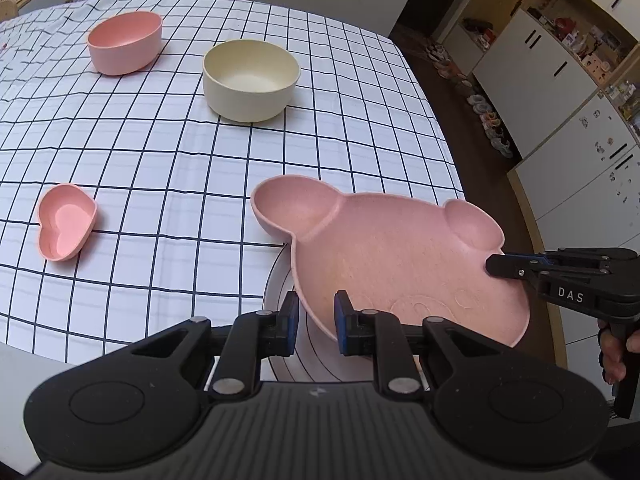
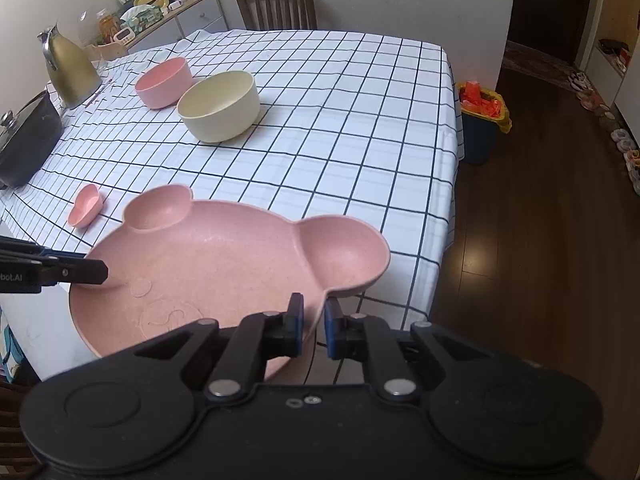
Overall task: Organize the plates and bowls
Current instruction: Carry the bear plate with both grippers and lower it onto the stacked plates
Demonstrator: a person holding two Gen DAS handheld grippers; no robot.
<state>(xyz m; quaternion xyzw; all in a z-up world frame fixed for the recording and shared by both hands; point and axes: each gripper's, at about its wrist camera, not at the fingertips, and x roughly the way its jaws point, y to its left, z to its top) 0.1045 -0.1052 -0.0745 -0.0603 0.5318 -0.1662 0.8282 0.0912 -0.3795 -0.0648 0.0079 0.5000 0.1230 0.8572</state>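
A pink bear-shaped plate (image 1: 384, 256) with two ear compartments is held by its rim from opposite sides, tilted above a white plate (image 1: 280, 292) near the table's near edge. The left gripper (image 1: 316, 320) is clamped on one side of the rim, the right gripper (image 2: 314, 322) on the other, each with its jaws nearly together. On the checked tablecloth (image 1: 192, 160) beyond, a small pink heart-shaped dish (image 1: 66, 222) is seen, and farther back a cream bowl (image 1: 250, 78) beside a pink bowl (image 1: 124, 42).
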